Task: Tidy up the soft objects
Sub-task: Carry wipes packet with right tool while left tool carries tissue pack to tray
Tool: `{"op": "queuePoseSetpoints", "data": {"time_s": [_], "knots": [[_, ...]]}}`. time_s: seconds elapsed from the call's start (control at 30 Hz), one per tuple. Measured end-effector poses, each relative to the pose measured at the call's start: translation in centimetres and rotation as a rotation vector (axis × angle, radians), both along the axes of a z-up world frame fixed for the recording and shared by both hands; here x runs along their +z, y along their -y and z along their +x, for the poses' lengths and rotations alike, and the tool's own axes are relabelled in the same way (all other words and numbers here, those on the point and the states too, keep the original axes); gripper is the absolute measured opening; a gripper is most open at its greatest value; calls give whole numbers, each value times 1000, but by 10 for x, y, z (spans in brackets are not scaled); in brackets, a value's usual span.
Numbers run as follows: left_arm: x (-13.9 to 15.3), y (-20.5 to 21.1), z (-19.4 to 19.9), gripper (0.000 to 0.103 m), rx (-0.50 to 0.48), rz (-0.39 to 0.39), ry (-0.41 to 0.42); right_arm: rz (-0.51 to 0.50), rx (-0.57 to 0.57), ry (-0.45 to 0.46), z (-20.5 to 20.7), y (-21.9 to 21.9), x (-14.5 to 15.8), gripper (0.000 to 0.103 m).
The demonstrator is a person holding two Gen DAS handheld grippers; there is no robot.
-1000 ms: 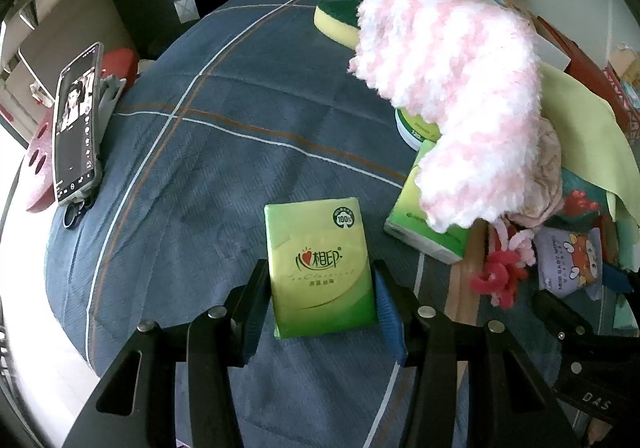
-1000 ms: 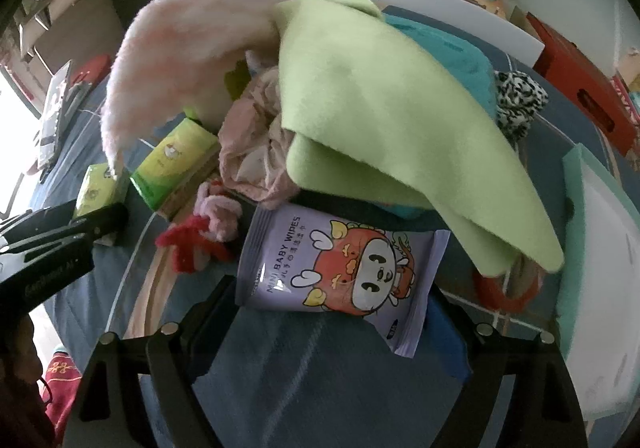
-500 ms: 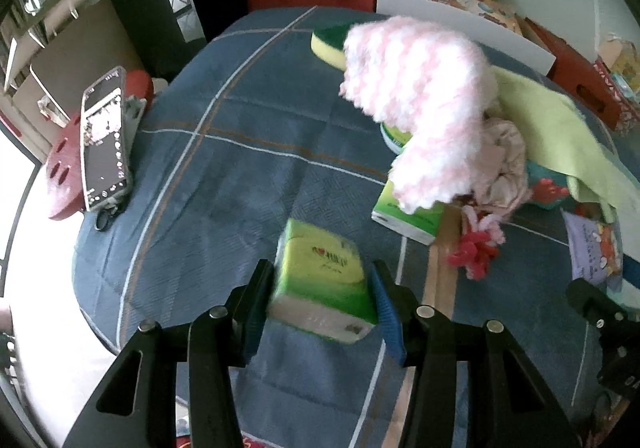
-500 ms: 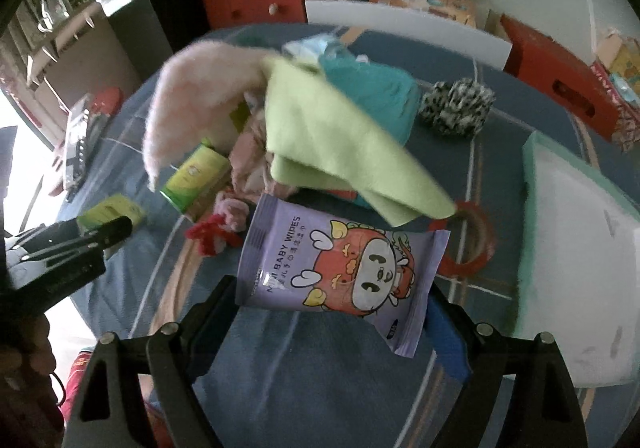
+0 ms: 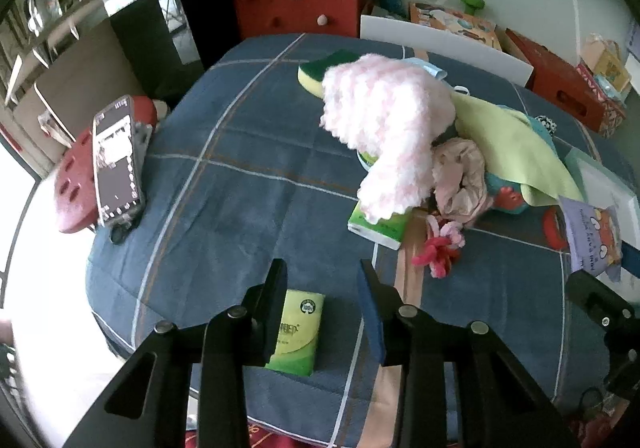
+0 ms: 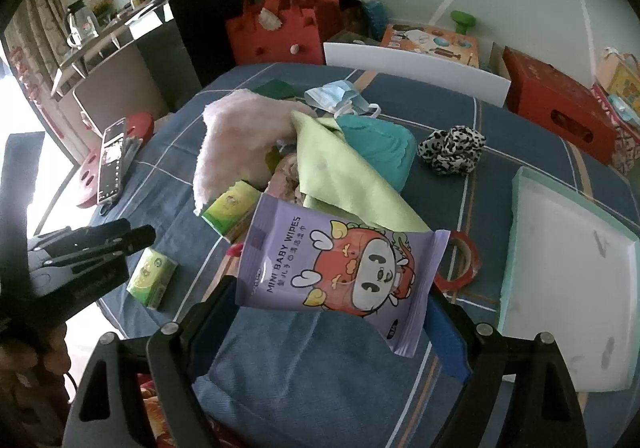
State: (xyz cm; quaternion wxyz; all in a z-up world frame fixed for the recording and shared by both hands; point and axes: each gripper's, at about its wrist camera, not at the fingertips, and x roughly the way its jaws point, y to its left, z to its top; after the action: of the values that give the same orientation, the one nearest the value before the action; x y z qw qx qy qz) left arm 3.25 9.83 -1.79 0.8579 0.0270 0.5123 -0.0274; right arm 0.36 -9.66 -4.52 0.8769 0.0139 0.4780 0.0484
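My left gripper (image 5: 323, 290) is open and empty, raised above a green tissue pack (image 5: 298, 332) that lies flat on the blue plaid tablecloth (image 5: 224, 208) near its front edge; the pack also shows in the right wrist view (image 6: 152, 278). My right gripper (image 6: 332, 312) is shut on a purple baby wipes pack (image 6: 340, 270) and holds it in the air above the table. A pile of soft things sits mid-table: a fluffy pink cloth (image 5: 384, 136), a light green cloth (image 5: 508, 144), a teal cloth (image 6: 380, 146) and a second green tissue pack (image 5: 380, 226).
A white tray (image 6: 568, 288) lies at the right. A red tape roll (image 6: 460, 260), a leopard scrunchie (image 6: 452, 150), a face mask (image 6: 336, 98) and a sponge (image 5: 316, 74) lie around the pile. A phone (image 5: 116, 160) stands at the left edge. A red bag (image 5: 300, 4) stands behind.
My left gripper opened, let the green tissue pack drop onto the cloth and rose away. My right gripper lifted the wipes pack higher above the table.
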Motion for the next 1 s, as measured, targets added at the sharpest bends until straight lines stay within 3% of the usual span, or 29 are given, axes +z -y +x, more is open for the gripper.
{"op": "queuePoseSetpoints", "data": {"time_s": [0.13,0.2,0.27,0.53,0.63,1.0], "knots": [[-12,-12,4,38,19,-48,-39,5,-3,-3,-7,-2,9,89],[-17,-18,5,44,21,-58,-54,6,-5,-4,-8,-2,9,89],[-22,-20,5,52,22,-50,-62,8,-6,-7,-7,0,8,89],[-44,-20,-2,54,-18,-22,-124,6,-9,-12,-7,1,6,89],[-51,-20,-6,62,-22,-3,-134,2,-7,-15,-7,0,7,89],[-75,-27,-5,61,-6,4,-176,-8,6,-24,-6,-2,4,89]]}}
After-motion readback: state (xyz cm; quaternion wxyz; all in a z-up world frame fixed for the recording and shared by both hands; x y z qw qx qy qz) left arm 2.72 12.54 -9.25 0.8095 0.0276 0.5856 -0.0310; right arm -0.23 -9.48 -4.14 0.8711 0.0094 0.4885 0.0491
